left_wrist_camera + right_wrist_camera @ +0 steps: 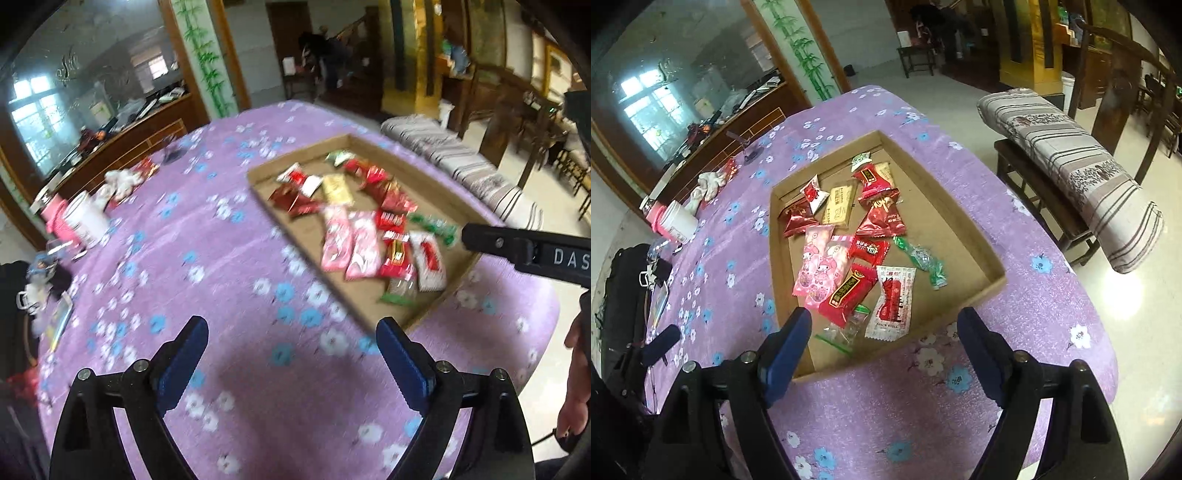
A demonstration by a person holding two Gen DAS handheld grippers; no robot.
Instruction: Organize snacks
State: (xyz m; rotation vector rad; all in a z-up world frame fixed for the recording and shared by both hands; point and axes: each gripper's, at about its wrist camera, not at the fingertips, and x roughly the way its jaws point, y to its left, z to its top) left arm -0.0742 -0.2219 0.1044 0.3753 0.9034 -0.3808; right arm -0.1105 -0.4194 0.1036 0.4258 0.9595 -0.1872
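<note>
Both hand-held grippers, my left (291, 332) and my right (884, 325), stand wide open and hold nothing, hovering over the purple-clothed bench (886, 406). All the snacks (849, 251) lie inside the shallow cardboard tray (993, 275), overlapping loosely. My worry is a grab among them pinching two slippery wrappers at once, or a finger catching the tray's near wall and shoving it.
</note>
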